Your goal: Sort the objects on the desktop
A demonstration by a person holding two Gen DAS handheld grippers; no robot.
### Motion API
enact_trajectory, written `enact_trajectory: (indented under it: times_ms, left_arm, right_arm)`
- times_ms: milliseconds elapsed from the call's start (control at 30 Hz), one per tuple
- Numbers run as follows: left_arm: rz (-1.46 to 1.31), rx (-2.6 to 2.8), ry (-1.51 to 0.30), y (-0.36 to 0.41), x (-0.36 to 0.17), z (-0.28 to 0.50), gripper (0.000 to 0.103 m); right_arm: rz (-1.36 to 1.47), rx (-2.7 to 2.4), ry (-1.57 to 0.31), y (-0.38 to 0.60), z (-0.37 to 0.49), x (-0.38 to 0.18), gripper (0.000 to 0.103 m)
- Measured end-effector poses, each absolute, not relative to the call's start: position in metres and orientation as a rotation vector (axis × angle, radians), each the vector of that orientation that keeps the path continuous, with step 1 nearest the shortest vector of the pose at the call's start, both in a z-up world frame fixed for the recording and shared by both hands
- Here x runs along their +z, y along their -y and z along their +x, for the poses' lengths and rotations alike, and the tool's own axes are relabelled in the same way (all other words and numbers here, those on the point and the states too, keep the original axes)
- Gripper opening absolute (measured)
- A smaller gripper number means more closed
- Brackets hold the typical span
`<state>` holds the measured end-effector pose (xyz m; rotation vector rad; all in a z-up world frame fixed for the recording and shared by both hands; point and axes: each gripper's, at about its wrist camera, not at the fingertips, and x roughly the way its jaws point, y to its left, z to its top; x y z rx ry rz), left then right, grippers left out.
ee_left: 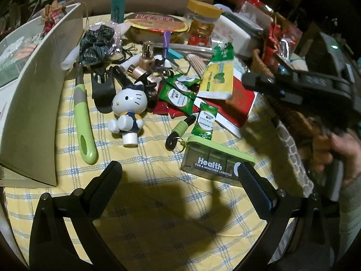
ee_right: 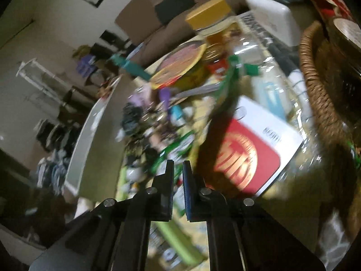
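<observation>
Small objects lie jumbled on a yellow checked tablecloth [ee_left: 146, 203]. My left gripper [ee_left: 180, 166] is open low over the bare cloth, with nothing between its fingers. Just beyond its right finger lies a green-lidded pill box [ee_left: 214, 160] marked Health. Further back sit a white cat figurine [ee_left: 129, 103], a green-handled tool [ee_left: 83, 117], green wipe packets [ee_left: 180, 94] and a yellow tissue pack [ee_left: 216, 79]. My right gripper [ee_left: 248, 80] comes in from the right in a person's hand, above a red and white packet [ee_left: 239, 99]. In the blurred right wrist view my right gripper [ee_right: 178, 163] is shut and holds nothing.
A tall white box [ee_left: 33, 103] stands along the left side. A wicker basket [ee_right: 315, 85] sits at the right. A yellow-lidded jar [ee_left: 203, 20], a round yellow tin [ee_left: 155, 23], a teal bottle [ee_left: 118, 2] and a dark scrunchie [ee_left: 97, 43] crowd the back.
</observation>
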<state>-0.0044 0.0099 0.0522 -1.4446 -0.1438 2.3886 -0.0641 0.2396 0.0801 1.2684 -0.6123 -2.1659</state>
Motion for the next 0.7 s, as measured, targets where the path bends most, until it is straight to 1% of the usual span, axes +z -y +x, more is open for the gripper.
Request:
enact_trajectory:
  times_ms: [167,200,300,367,433,467,500,533,633,667,700]
  left_arm:
    - [-1.439,2.386,0.142,-0.008,0.055,-0.003,0.103]
    - [-1.437,2.386,0.143,-0.007,0.055,-0.002,0.103]
    - [-1.436,2.392,0.147,-0.006,0.056,-0.002,0.103]
    - [-1.437,2.391,0.150,-0.007,0.056,-0.002,0.103]
    - [-1.441,2.387,0.149,-0.008,0.055,-0.002,0.103]
    - [-1.440,2.383,0.149,-0.009,0.054,-0.002,0.103]
    - [-1.438,2.381,0.148,-0.010,0.054,-0.002,0.103]
    - [-1.438,2.380,0.144,-0.011,0.054,-0.002,0.103]
    - [-1.440,2.383,0.121,-0.014,0.053,-0.003,0.103]
    - [-1.442,2.390,0.105,-0.015,0.053,-0.004,0.103]
    - [-1.444,2.405,0.074,-0.016,0.052,-0.004,0.103]
  right_arm:
    - [1.290,-2.053,0.593,-0.226,-0.034,0.090,0.007]
    - [1.303,-2.074,0.548,-0.224,-0.029,0.092,0.008]
    - [1.319,-2.164,0.523,-0.229,-0.030,0.092,0.009]
    - [1.333,-2.214,0.523,-0.235,-0.037,0.091,0.013]
    - [1.326,-2.297,0.512,-0.244,-0.048,0.093,0.027]
    - [1.322,-2.328,0.502,-0.248,-0.053,0.094,0.029]
    - [1.311,-2.364,0.495,-0.251,-0.060,0.096,0.034]
    - [1.297,-2.399,0.489,-0.254,-0.067,0.099,0.036]
    - [1.275,-2.434,0.517,-0.265,-0.074,0.101,0.037]
    - [1.272,-2.419,0.541,-0.265,-0.074,0.100,0.039]
    - [1.274,-2.417,0.541,-0.265,-0.073,0.100,0.043]
